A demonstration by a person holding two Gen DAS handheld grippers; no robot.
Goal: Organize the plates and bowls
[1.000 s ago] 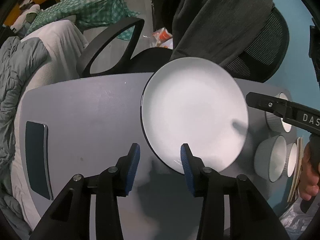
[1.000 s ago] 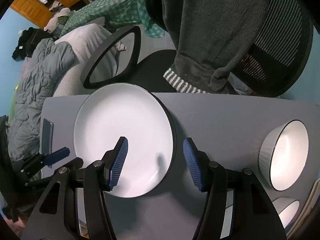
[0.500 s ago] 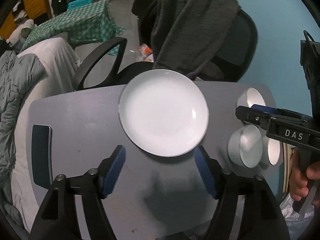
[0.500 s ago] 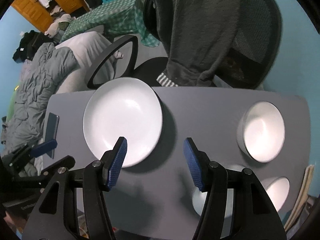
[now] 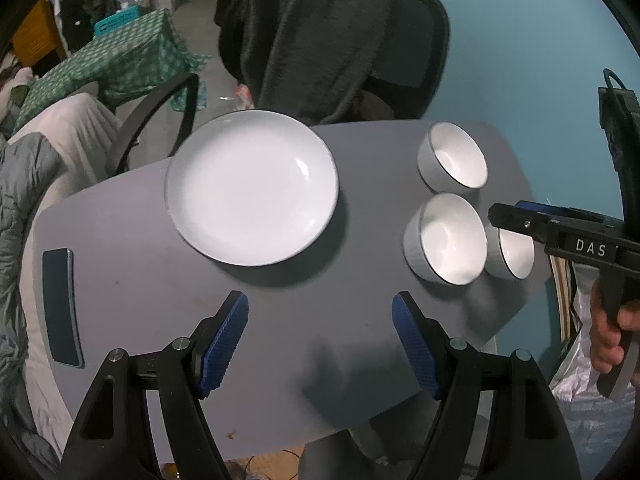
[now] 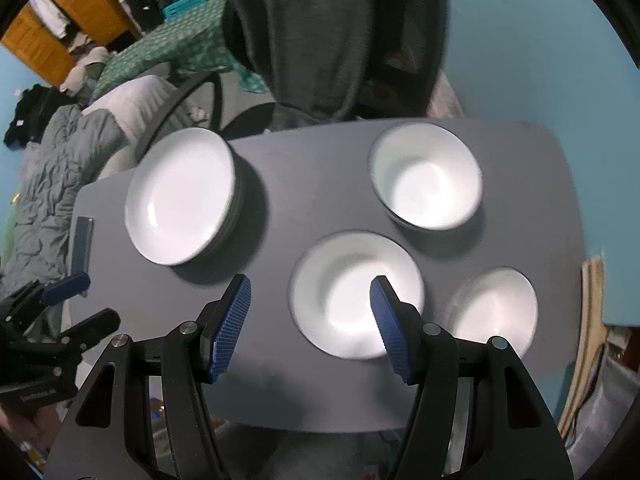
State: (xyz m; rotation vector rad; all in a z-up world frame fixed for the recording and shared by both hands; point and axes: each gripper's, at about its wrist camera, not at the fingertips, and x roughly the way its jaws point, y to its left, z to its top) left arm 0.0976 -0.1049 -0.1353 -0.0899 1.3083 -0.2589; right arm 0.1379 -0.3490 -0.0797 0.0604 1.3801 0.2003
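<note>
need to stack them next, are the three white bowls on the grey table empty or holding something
Empty. The three white bowls stand upright on the grey table, each showing a bare white inside in both views.

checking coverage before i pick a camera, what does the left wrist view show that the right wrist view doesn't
Only the left wrist view shows the person's bare hand gripping the right hand-held gripper, which reaches over the white bowls. Only the right wrist view shows the orange wooden cabinet and the stacked edges under the white round plate. Both show the grey table, that plate, three white bowls, the dark phone and the grey garment on the chair.
</note>
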